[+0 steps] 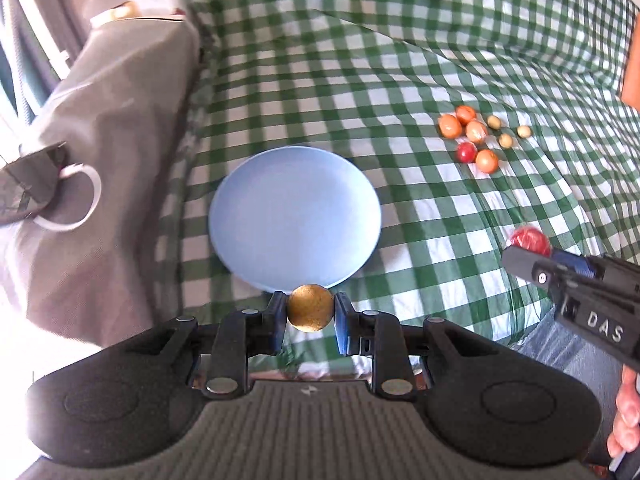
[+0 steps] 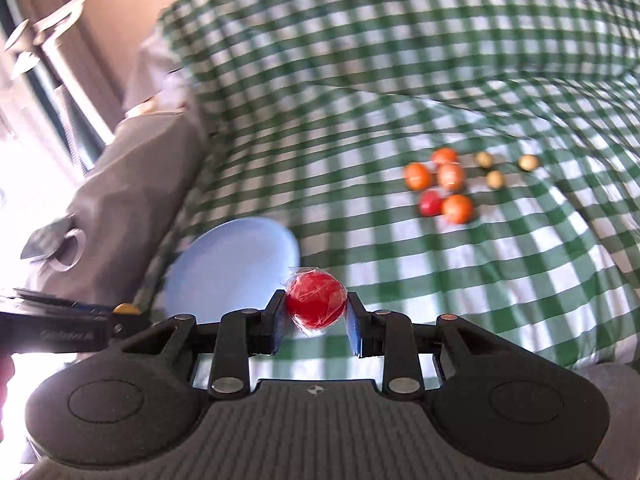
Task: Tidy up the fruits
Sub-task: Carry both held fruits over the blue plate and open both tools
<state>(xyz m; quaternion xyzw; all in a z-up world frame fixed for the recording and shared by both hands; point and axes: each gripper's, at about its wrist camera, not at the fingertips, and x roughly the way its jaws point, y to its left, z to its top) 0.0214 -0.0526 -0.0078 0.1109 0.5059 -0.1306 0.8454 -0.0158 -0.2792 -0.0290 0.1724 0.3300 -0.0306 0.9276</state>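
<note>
We hold a small golden-brown fruit (image 1: 310,308) squeezed between the two fingers of our left gripper (image 1: 309,320), right at the near edge of the blue plate (image 1: 294,216). It hangs just above that edge, so we think it is about to go onto the plate. Our right gripper (image 2: 316,320) is clamped on a red fruit (image 2: 316,305) that is wrapped in shiny clear film, and it sits to the right of the plate, a little off its rim. The film looks slippery, so a firm, even squeeze seems wise. The plate has nothing on it, so we judge the sorting has only just begun. More fruits lie in a pile (image 1: 470,136) on the green checked cloth (image 1: 400,60), well apart from the plate on its far right side. There are orange and red ones bunched close, touching each other, and three small pale ones (image 1: 505,141) just beside them. They rest in a soft dip of the cloth, which may be why they do not roll away. A grey bag (image 1: 112,120) stands to the left of the plate.
</note>
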